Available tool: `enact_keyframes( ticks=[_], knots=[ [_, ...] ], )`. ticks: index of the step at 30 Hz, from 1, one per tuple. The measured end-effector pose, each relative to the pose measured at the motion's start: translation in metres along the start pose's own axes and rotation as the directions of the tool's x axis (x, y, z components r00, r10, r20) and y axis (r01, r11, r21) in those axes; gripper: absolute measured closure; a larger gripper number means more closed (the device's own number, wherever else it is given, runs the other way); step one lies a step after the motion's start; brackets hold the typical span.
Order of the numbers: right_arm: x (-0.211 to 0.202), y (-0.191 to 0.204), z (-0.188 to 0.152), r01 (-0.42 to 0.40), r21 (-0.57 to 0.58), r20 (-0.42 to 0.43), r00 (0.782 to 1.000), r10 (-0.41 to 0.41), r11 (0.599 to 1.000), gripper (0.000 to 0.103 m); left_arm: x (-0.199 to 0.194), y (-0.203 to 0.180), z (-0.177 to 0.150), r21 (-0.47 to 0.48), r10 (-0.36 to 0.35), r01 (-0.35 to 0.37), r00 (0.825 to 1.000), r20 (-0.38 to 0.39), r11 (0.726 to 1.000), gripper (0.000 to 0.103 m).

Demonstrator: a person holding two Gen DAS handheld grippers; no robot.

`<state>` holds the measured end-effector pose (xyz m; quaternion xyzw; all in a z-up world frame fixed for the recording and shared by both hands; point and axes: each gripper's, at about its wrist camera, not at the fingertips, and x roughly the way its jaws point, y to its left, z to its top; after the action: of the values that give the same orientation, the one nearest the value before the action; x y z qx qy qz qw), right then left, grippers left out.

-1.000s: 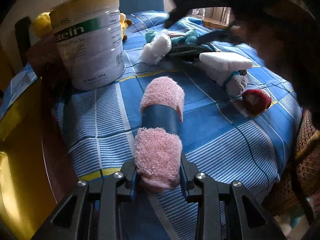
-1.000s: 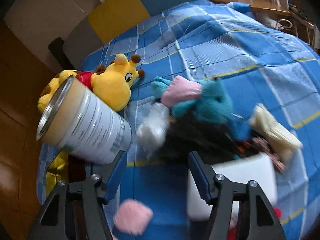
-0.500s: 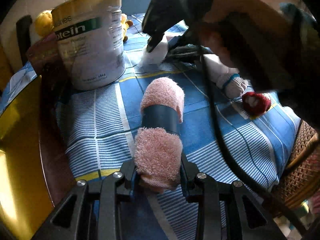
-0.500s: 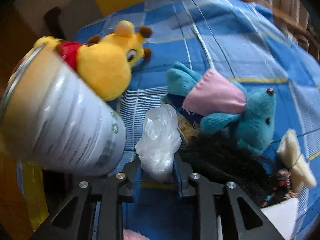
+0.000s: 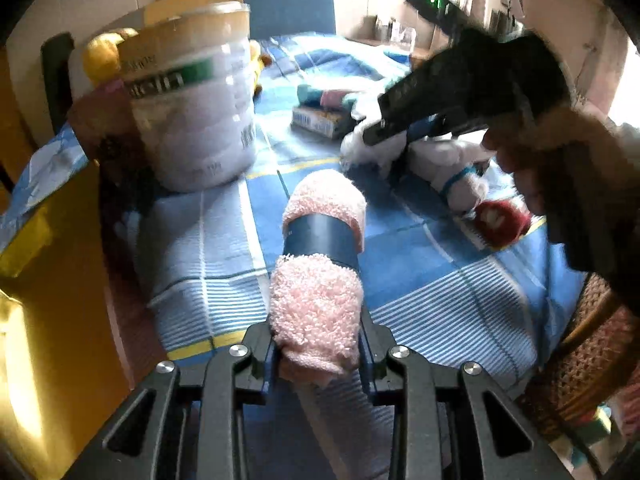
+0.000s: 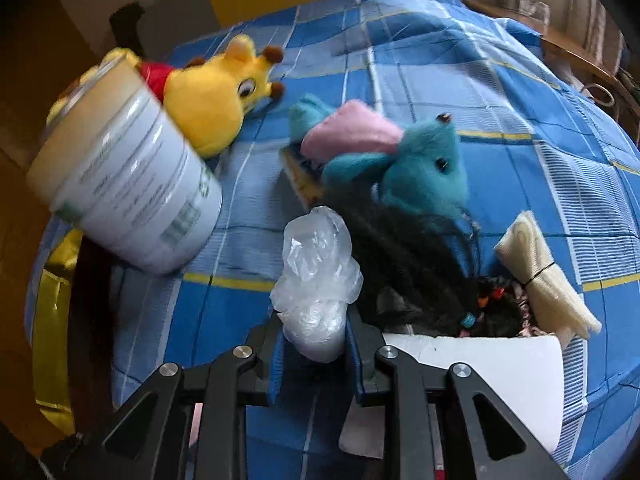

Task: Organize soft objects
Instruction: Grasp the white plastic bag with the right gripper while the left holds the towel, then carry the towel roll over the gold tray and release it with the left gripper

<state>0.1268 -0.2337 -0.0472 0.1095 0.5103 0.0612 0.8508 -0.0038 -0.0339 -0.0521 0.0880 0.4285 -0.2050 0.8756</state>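
Mid-pickup: left gripper clamped on pink towel roll above the tablecloth, right gripper freshly closed on crumpled plastic bag; next, likely lifting clear of the dark wig.

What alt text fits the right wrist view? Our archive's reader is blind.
The right gripper is shut on a crumpled clear plastic bag above a blue checked tablecloth. Beyond it lie a teal plush toy, black hair-like strands, a yellow plush toy and a white canister; a cream cloth bundle lies right.
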Motion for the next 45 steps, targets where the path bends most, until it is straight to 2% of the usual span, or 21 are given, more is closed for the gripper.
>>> enact_keyframes(
  ticks=[4,9,14,19,23,27,32,37,40,43,45],
  knots=[
    [-0.004,-0.009,0.001,0.001,0.005,0.008,1.0,-0.001,1.0,0.078,-0.021,0.007,0.004,-0.032,-0.001,0.002,0.999,0.036,0.999,0.071],
    [-0.007,-0.002,0.003,0.023,-0.021,0.015,1.0,-0.023,1.0,0.078,-0.021,0.009,0.001,-0.049,-0.004,0.006,1.0,0.026,0.999,0.073],
    [-0.008,-0.002,0.0,0.031,-0.017,0.028,0.999,-0.031,0.999,0.078,-0.035,0.017,0.006,-0.082,-0.009,0.014,0.998,0.065,0.997,0.073],
    [-0.006,-0.003,0.003,0.033,-0.015,0.03,0.999,-0.032,0.999,0.078,-0.051,0.033,0.008,-0.154,0.0,0.014,0.996,0.091,0.988,0.073],
    [-0.007,-0.004,0.003,0.034,-0.012,0.031,0.999,-0.034,0.999,0.078,-0.063,0.06,0.009,-0.258,0.013,0.013,0.995,0.098,0.966,0.073],
    [-0.007,-0.004,0.003,0.039,-0.011,0.036,0.999,-0.038,0.999,0.078,-0.068,0.104,0.009,-0.381,0.076,-0.038,0.994,0.084,0.924,0.073],
    [-0.006,-0.001,0.001,0.052,-0.029,0.036,0.998,-0.051,0.998,0.078,-0.059,0.174,-0.003,-0.536,0.171,-0.151,0.985,-0.012,0.83,0.072],
    [-0.005,0.001,0.001,0.057,-0.035,0.039,0.998,-0.056,0.998,0.078,-0.044,0.234,-0.024,-0.617,0.263,-0.286,0.956,-0.131,0.733,0.071],
    [-0.008,0.001,0.004,0.03,-0.01,0.04,0.999,-0.029,1.0,0.078,-0.041,0.259,-0.039,-0.636,0.306,-0.347,0.935,-0.179,0.689,0.069],
    [-0.014,0.004,0.017,0.02,0.007,0.053,0.998,-0.02,1.0,0.078,-0.045,0.271,-0.048,-0.655,0.31,-0.351,0.933,-0.183,0.669,0.064],
    [-0.02,0.009,0.032,0.02,0.011,0.071,0.997,-0.02,1.0,0.078,-0.048,0.273,-0.052,-0.661,0.307,-0.343,0.935,-0.175,0.668,0.054]
  ],
)
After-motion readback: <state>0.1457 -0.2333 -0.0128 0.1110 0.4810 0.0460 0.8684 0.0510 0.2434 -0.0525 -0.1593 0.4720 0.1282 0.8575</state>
